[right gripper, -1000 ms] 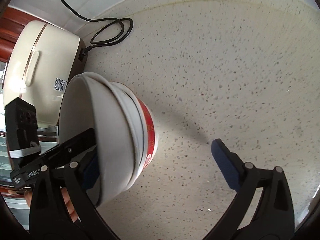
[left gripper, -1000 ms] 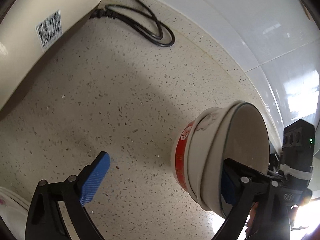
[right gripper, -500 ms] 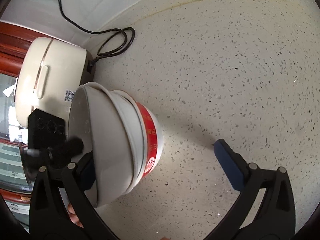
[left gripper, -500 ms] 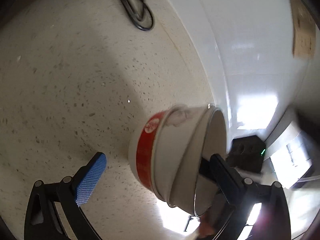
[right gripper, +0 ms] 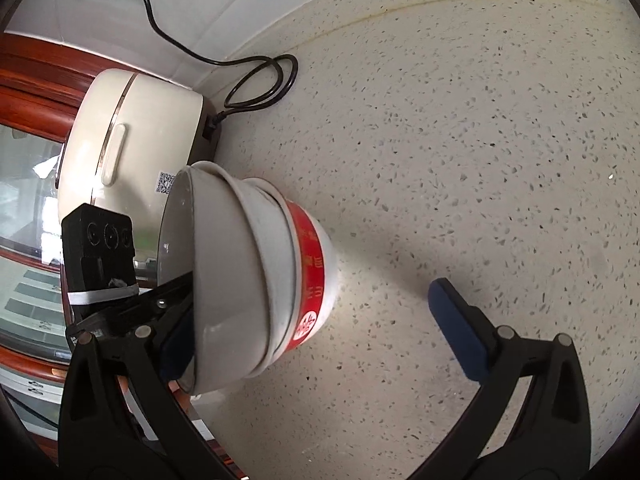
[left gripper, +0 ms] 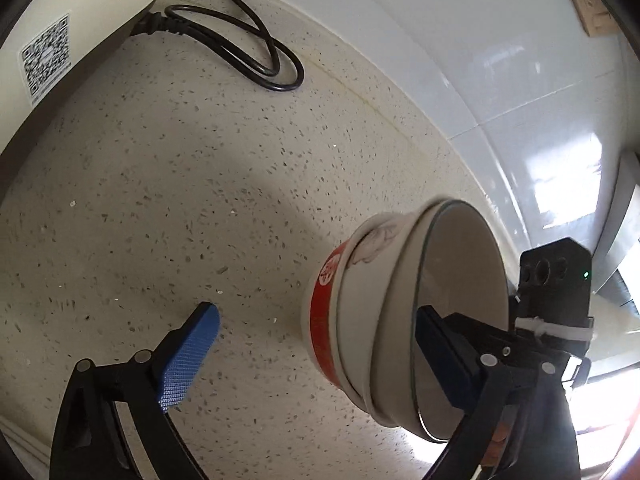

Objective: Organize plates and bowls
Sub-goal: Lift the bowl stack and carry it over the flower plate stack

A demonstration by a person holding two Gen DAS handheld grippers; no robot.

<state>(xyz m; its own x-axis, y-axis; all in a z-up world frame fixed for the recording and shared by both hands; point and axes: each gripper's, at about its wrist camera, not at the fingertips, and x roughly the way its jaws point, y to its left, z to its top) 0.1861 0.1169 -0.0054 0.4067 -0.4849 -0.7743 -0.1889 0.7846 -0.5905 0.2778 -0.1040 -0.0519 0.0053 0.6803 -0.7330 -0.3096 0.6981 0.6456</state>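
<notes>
So, both grippers are sitting wide open right now, nothing is getting pinched between either pair of pads; the left gripper is spreading its jaws across the speckled countertop, and its right-hand finger is poking into the mouth of the stack of bowls; its other finger is hanging free over the counter, well apart from the stack.

Same story for the right gripper; its left-hand finger is tucking in behind the rim of the top bowl, while the other finger is hovering over bare counter.

The stack is lying tipped over on its side, mouth facing the two tools; the grey bowl is nesting innermost, a couple of white ones are sitting around it, and the red-banded bowl is sitting on the outside with its foot pointing at the counter; can't tell if it's actually touching the surface, though it's throwing a shadow right under itself.

Off to the side a cream rice cooker with a QR sticker is standing near the tiled wall; its black power cord is looping on the counter just beside it and running up the wall.
</notes>
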